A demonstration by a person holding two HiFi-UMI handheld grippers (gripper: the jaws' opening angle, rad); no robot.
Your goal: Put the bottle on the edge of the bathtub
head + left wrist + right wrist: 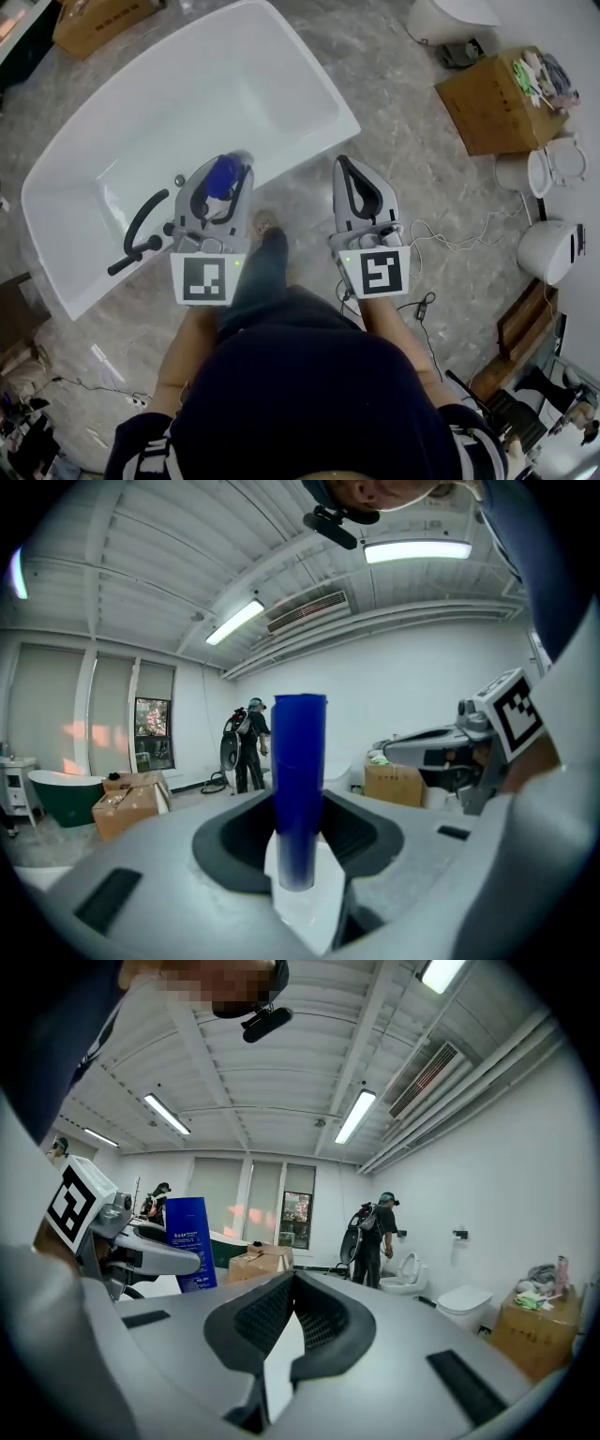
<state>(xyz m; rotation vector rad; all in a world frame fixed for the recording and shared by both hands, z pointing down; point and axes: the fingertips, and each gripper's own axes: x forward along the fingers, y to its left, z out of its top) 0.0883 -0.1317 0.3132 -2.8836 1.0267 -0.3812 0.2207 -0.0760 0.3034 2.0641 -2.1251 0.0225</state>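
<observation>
A blue bottle [223, 176] stands upright between the jaws of my left gripper [230, 167], which is shut on it. In the head view that gripper hangs over the near rim of the white bathtub [309, 141]. The left gripper view shows the bottle [300, 780] as a blue column in the middle of the left gripper [300, 808]. To the right, over the marble floor beside the tub, my right gripper [346, 164] is shut with nothing in it. The right gripper view shows the right gripper [293, 1277] with its tips meeting, and the bottle [190, 1244] at the left.
A black faucet [141, 234] sits on the tub's near rim at the left. Cardboard boxes [492, 98] and white toilets [553, 169] stand at the right, and cables [450, 239] lie on the floor. A person with a backpack [375, 1237] stands far off by a toilet [464, 1302].
</observation>
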